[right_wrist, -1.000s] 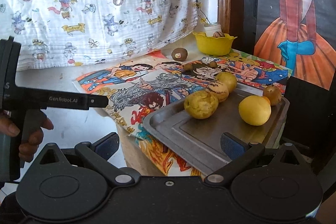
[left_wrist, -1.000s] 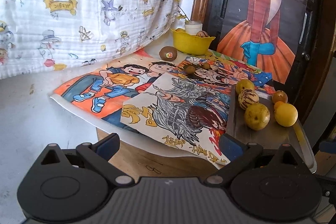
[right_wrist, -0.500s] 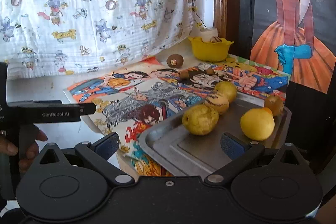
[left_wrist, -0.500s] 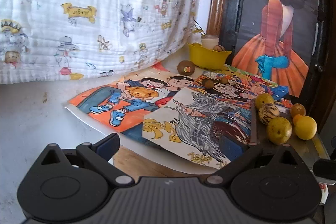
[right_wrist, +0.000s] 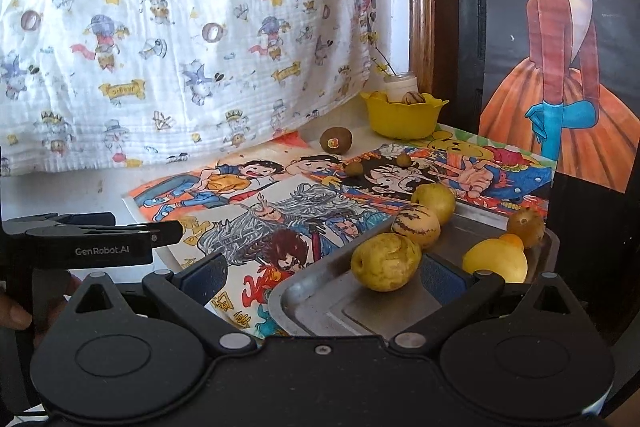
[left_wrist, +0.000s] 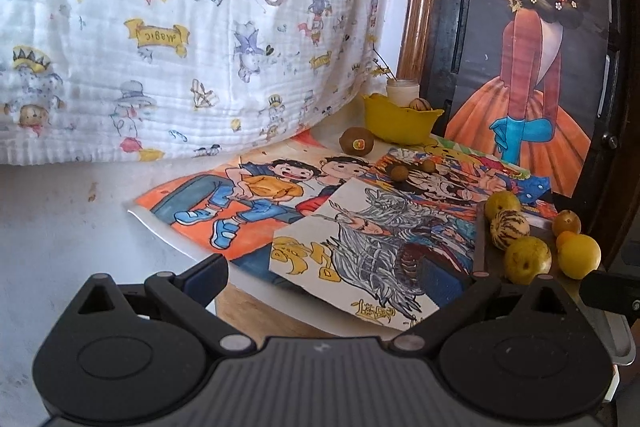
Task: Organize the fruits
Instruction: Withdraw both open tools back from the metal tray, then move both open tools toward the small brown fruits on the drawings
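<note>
Grippers both spread wide, empty: left gripper over drawings; right gripper facing tray, yellow bowl at one o'clock.

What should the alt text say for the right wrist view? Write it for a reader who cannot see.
The open right gripper hovers empty over a metal tray holding yellow fruits and a striped melon. Beyond, a kiwi and yellow bowl sit near cartoon posters.
</note>
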